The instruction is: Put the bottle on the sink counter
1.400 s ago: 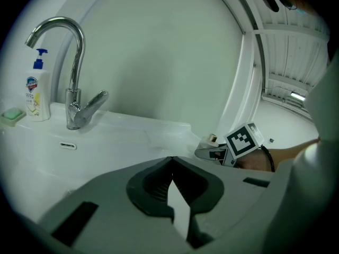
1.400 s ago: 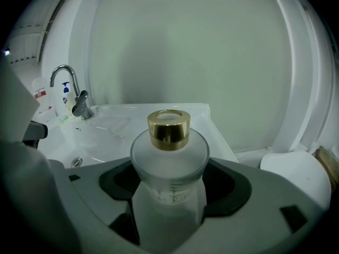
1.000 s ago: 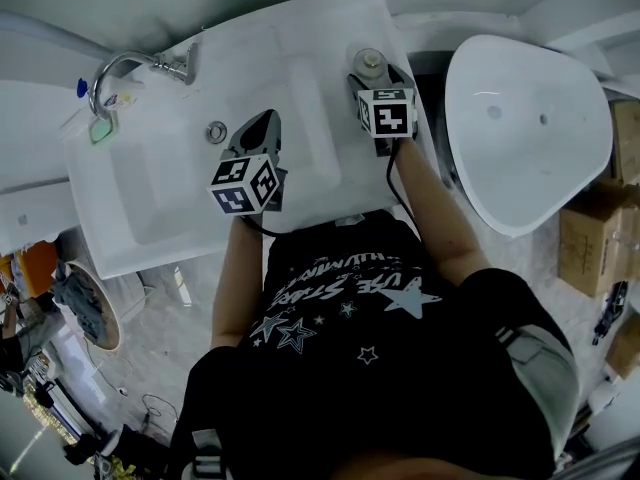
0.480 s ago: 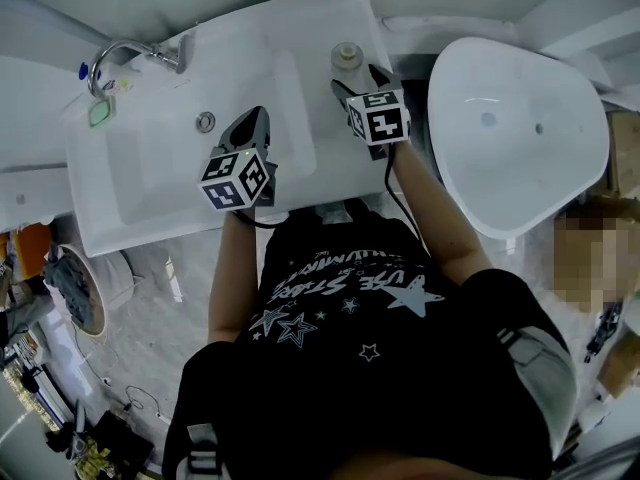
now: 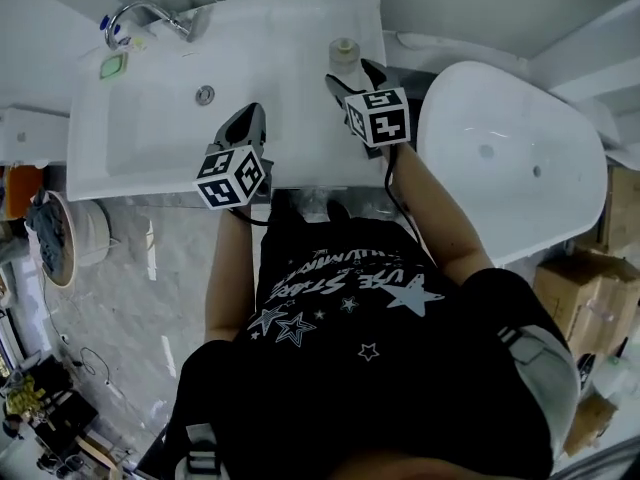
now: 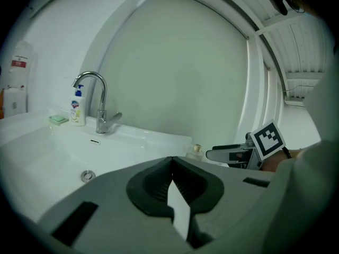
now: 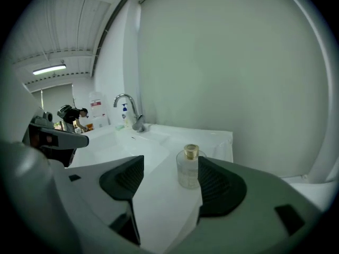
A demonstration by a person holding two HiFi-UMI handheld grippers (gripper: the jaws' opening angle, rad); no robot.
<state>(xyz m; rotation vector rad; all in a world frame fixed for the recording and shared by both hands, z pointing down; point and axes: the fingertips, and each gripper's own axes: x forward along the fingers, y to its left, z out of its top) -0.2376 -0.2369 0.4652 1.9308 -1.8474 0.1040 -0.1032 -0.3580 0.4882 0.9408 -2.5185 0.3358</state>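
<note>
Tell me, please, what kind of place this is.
Probably a bathroom display set up in a workshop or warehouse, not a home. A white sink with a faucet stands beside a bathtub, and cardboard boxes lie on the floor by the tub.

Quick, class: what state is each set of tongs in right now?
Left tongs: shut, nothing held.
Right tongs: open, holding nothing; the glass bottle stands ungripped on the sink counter.

bottle (image 7: 189,169): clear glass | sink counter (image 5: 290,33): glossy white | faucet (image 6: 101,118): shiny metal
</note>
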